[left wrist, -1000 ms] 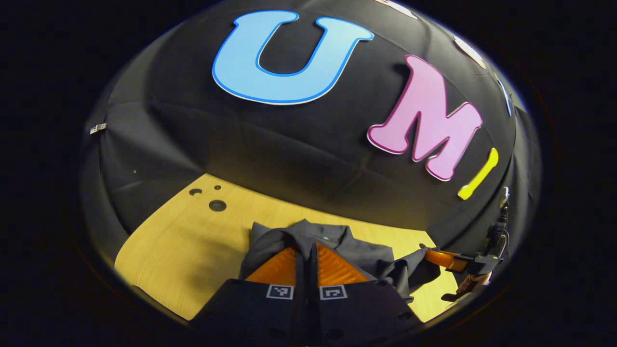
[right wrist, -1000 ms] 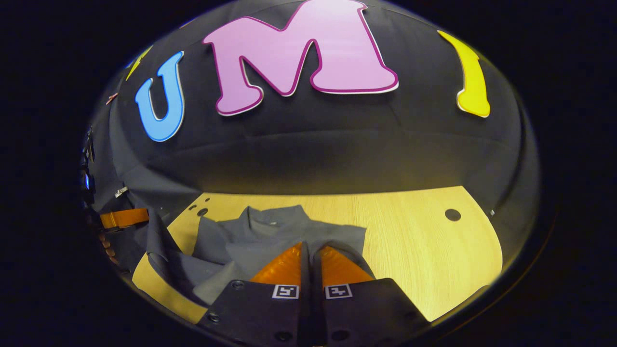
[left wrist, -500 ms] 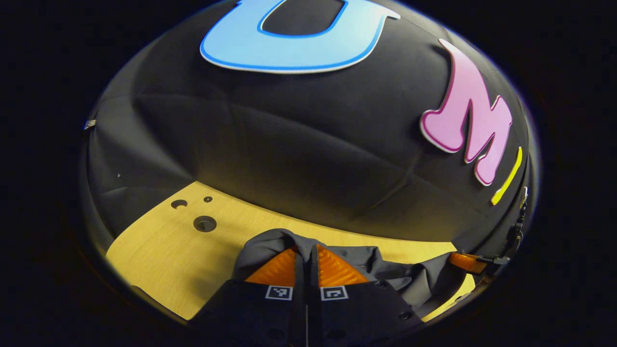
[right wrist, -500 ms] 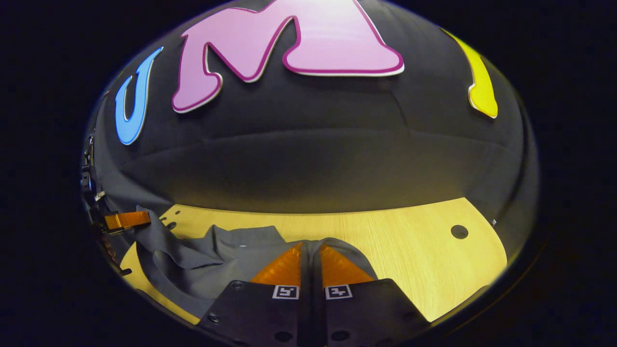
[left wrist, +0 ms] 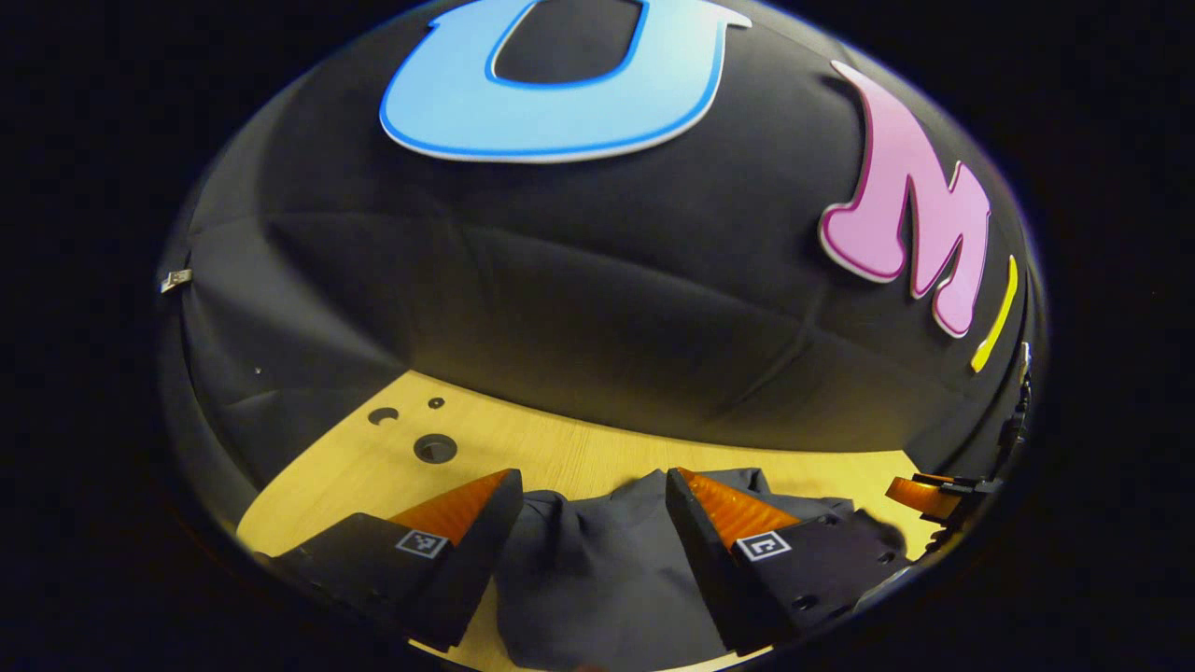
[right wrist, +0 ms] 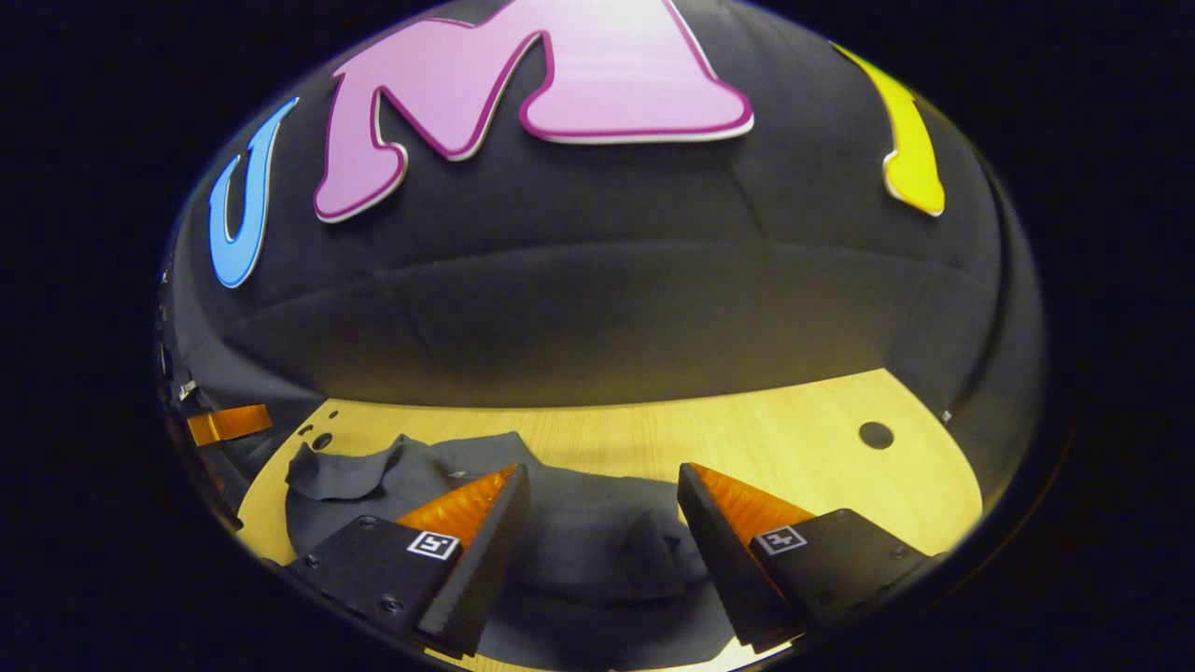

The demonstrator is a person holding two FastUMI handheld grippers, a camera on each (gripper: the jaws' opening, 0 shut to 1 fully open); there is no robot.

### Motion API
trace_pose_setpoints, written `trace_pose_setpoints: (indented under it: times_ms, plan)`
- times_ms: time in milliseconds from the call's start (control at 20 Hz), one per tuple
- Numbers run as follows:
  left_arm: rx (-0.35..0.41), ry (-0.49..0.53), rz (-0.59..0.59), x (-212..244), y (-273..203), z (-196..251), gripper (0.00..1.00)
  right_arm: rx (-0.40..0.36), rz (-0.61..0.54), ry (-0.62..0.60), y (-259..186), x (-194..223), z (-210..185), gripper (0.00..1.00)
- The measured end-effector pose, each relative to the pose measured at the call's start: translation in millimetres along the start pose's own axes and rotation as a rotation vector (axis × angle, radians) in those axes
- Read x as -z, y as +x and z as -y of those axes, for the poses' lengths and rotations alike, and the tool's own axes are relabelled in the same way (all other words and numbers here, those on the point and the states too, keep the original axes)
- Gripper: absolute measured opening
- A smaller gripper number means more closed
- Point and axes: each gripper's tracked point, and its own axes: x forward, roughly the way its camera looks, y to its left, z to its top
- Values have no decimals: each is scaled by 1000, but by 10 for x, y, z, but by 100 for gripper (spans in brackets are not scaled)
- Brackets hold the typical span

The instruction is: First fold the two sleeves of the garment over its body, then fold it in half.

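- Left hand-held gripper [left wrist: 588, 495] spread wide, nothing held, the dark grey garment [left wrist: 597, 569] bunched on the worktop [left wrist: 355, 476] between its fingers
- Right hand-held gripper [right wrist: 602, 490] wide open too, empty, over the garment's folded edge
- Bare wood beyond the cloth, running to the booth wall; small holes [left wrist: 434, 448] at the left corner

Garment [left wrist: 597, 579] on table [left wrist: 336, 476], below spread fingers of each hand-held gripper.
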Motion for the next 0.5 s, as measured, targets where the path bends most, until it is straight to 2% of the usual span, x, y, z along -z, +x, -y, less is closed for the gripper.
trace_pose_setpoints:
  times_ms: [100,150,200,250,350,500]
  plan:
    - [3,-5,23,-128,-313,17,96,13,17,-13,-244,-103,39,99]
    - [5,-7,34,-187,-493,41,92,25,32,-24,-399,-164,66,99]
    - [8,-5,45,-231,-682,73,96,38,51,-34,-561,-228,85,98]
    - [2,10,59,-275,-880,82,96,48,74,-40,-743,-296,83,99]
    - [-52,85,120,-377,-1276,17,96,58,119,-54,-1115,-405,73,98]
    - [-53,172,180,-445,-1855,189,96,93,154,-65,-1684,-471,96,98]
